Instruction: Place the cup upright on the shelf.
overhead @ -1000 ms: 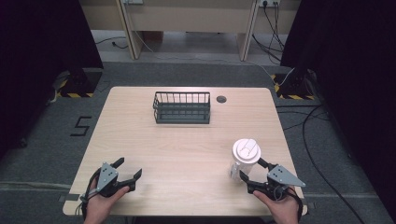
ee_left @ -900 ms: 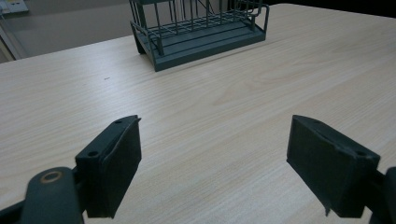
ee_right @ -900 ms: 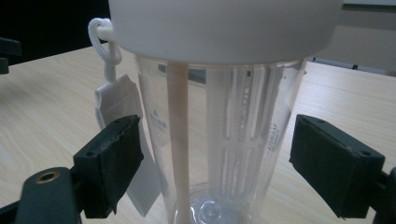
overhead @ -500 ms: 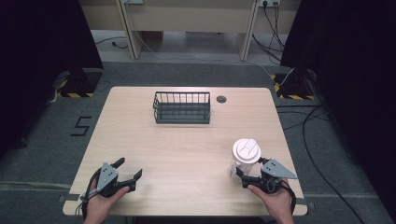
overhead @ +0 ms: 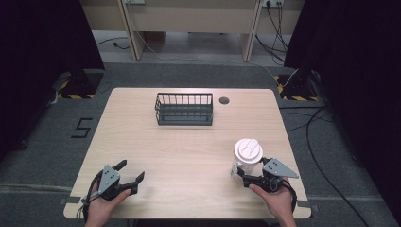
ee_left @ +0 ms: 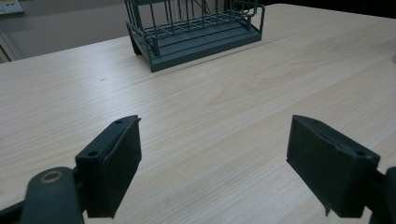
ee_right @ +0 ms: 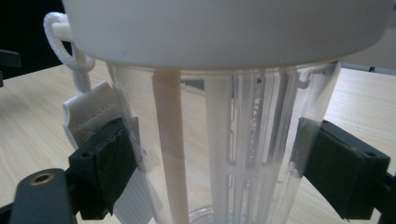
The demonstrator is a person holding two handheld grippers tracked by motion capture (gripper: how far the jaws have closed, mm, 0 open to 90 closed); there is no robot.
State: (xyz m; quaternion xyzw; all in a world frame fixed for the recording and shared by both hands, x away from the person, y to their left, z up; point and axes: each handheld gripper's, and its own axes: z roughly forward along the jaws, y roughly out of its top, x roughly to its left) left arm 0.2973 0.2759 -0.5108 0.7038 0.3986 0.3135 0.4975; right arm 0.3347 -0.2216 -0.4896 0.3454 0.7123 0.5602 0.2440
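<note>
Since the earlier frames, the right hand-held gripper (overhead: pixel 240 177) has advanced leftward toward the clear plastic cup with a white lid (overhead: pixel 247 156); the left hand-held gripper (overhead: pixel 130 172), the cup and the dark wire basket (overhead: pixel 184 109) have held their positions.

Right hand-held gripper: the jaws stand on either side of the cup's lower wall. In the right gripper view both black pads sit against the transparent wall of the cup (ee_right: pixel 224 154), so the gripper grips the cup. A white cord loop and a white fabric tag (ee_right: pixel 93 116) hang at the cup's side, with the tag caught next to one pad. A pale straw (ee_right: pixel 169 140) stands inside the cup.

Left hand-held gripper: resting at the near left corner of the light wooden bench (overhead: pixel 189 146), jaws spread wide with nothing but bare bench surface between them, as the left gripper view confirms.

Cup location: upright on the bench, near the right front edge. The basket stands well apart from it, toward the far middle of the bench, beside a small dark round grommet (overhead: pixel 224 100).
</note>
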